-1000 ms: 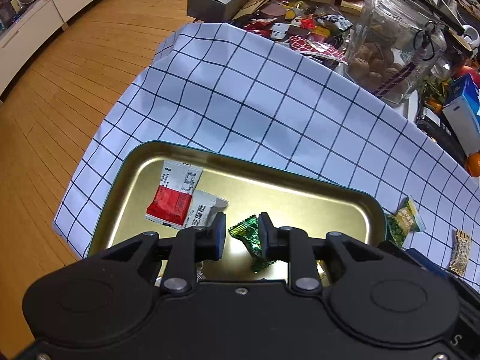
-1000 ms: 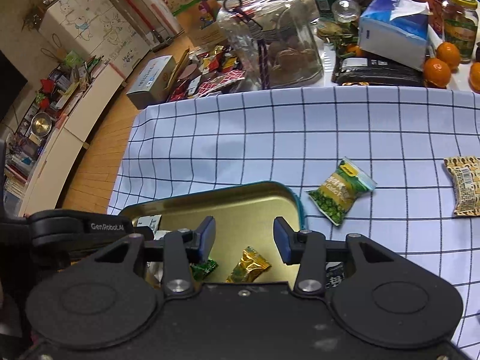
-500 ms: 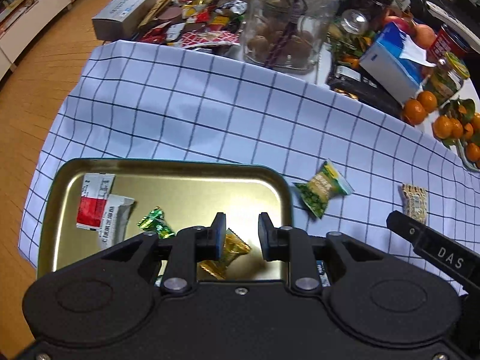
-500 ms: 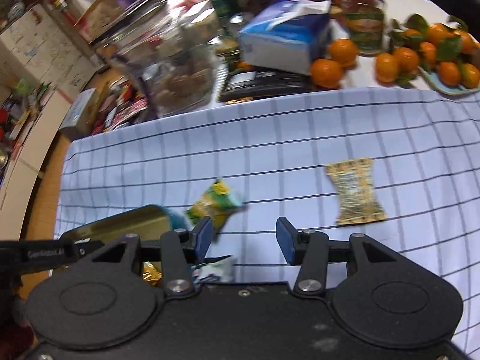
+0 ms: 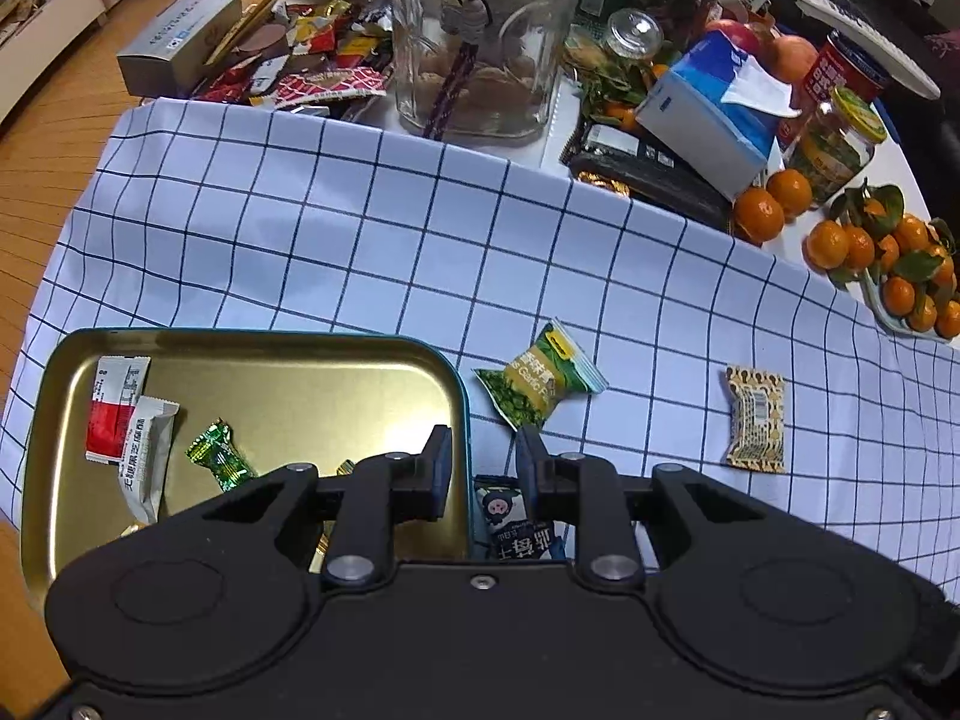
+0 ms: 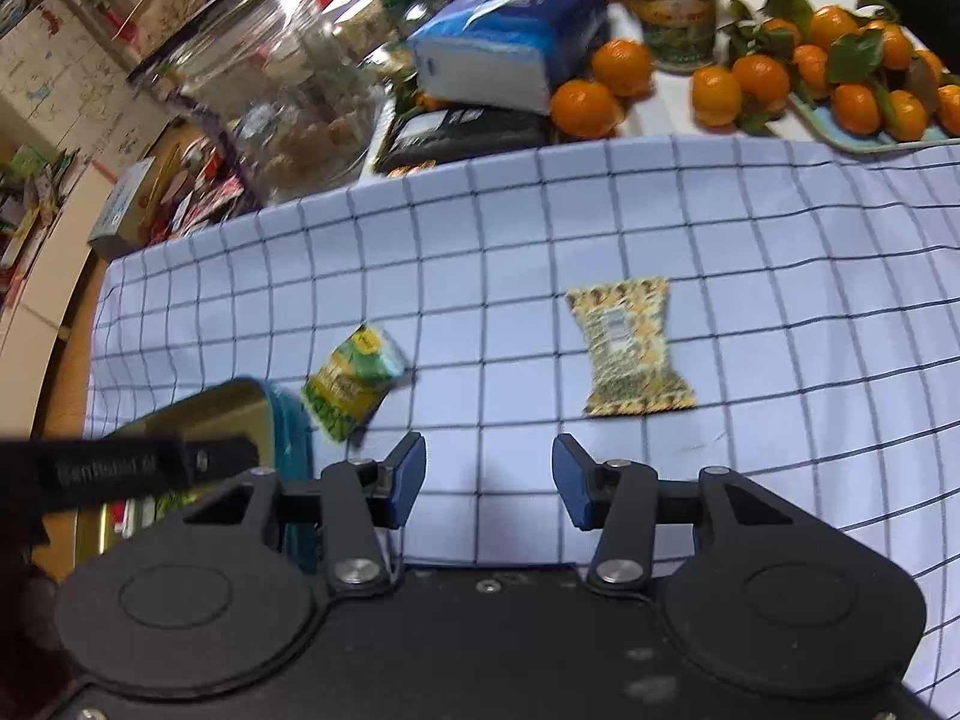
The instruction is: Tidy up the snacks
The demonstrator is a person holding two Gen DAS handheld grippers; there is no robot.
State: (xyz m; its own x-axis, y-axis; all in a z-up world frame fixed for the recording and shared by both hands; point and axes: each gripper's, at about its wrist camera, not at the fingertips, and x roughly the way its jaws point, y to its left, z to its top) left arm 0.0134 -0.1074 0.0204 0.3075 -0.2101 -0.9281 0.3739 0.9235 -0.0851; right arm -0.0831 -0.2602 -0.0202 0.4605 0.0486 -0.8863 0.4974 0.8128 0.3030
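Observation:
A gold tin tray (image 5: 288, 384) with a teal rim lies on the checked cloth and holds a red-and-white sachet (image 5: 114, 408), a white sachet (image 5: 147, 456) and a green candy (image 5: 219, 457). A green pea packet (image 5: 540, 375) lies just right of the tray; it also shows in the right wrist view (image 6: 354, 381). A yellow patterned packet (image 5: 753, 420) lies further right, also in the right wrist view (image 6: 630, 348). My left gripper (image 5: 480, 462) is open and empty over the tray's right rim, above a dark snack packet (image 5: 516, 519). My right gripper (image 6: 489, 477) is open and empty above bare cloth, in front of the yellow packet.
Behind the cloth stand a big glass jar (image 5: 486, 36), a blue tissue box (image 5: 714, 114), jars, loose oranges (image 5: 759, 213), a plate of oranges (image 5: 888, 264), a grey box (image 5: 180, 39) and a heap of wrappers. The table's left edge drops to a wooden floor.
Both grippers have swung to the right, away from the tray's middle. The right gripper has opened wider and now faces the yellow packet. A gold candy in the tray is now mostly hidden.

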